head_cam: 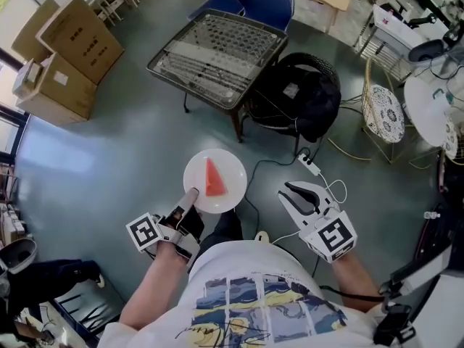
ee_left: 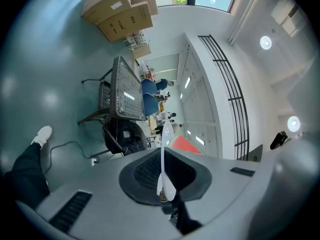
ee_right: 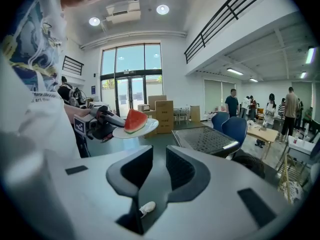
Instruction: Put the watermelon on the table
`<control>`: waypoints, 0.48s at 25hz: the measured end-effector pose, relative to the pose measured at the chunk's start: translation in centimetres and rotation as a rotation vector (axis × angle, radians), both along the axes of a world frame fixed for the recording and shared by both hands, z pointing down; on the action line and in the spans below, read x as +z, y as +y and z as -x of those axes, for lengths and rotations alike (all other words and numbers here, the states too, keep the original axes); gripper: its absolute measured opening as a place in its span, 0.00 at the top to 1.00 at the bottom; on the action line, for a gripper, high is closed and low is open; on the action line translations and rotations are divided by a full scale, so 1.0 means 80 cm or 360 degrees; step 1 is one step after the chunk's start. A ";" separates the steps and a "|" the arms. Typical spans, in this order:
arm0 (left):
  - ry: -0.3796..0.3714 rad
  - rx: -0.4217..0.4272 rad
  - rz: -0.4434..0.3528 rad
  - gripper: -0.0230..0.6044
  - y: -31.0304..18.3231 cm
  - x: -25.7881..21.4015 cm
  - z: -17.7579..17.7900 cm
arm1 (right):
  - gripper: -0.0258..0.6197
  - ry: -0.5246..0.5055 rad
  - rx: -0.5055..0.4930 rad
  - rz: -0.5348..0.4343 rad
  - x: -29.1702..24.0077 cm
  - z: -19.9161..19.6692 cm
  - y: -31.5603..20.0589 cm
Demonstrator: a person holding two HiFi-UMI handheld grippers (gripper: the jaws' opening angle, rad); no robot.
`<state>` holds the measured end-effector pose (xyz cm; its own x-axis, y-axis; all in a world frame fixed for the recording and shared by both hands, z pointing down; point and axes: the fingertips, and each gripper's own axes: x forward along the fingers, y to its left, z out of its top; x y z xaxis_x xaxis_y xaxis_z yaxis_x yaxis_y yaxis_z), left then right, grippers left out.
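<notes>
Cardboard boxes (head_cam: pixel 69 53) are standing on the floor well off to the left of the left tongs (head_cam: pixel 191 194), away from the work.

The left tongs are pinching fully closed on the near rim of a white plate (head_cam: pixel 235 171). The left gripper view is showing the rim edge-on, sandwiched between the two pads. The plate is projecting forward from those tongs and, in the right gripper view, is sitting roughly level. That is judged deliberate, since nothing else is keeping the load from sliding.

The watermelon slice (head_cam: pixel 212 177) is lying on the plate just ahead of the left tongs, red flesh up, in the air above the floor. It is not yet on the worktop.

The worktop (head_cam: pixel 217 49), a dark-framed piece with a clear patterned top, is standing well ahead of both tongs with its surface free. Delivery is judged to be in the carrying stage, with the approach to be made.

The right tongs (head_cam: pixel 290 193) are hanging to the right of the plate, apart from it, with the jaws spread wide and gripping nothing; only floor is showing between them. They are judged to be idling in reserve.

A black bag (head_cam: pixel 301 96) is resting ahead of the right tongs, beside the worktop's right corner, and could be obstructing an approach from that side.
</notes>
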<state>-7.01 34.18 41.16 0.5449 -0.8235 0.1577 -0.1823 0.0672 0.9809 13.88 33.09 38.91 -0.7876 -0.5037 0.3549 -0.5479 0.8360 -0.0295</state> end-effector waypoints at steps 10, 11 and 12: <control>0.0006 0.0294 -0.0044 0.94 -0.215 -0.001 0.085 | 0.86 0.0027 0.0229 -0.0034 -0.034 0.118 -0.179; -0.0003 0.0313 -0.0051 0.94 -0.235 -0.002 0.095 | 0.86 0.0021 0.0242 -0.0042 -0.038 0.132 -0.195; -0.0004 0.0325 -0.0063 0.94 -0.255 -0.003 0.104 | 0.86 0.0022 0.0249 -0.0049 -0.042 0.145 -0.210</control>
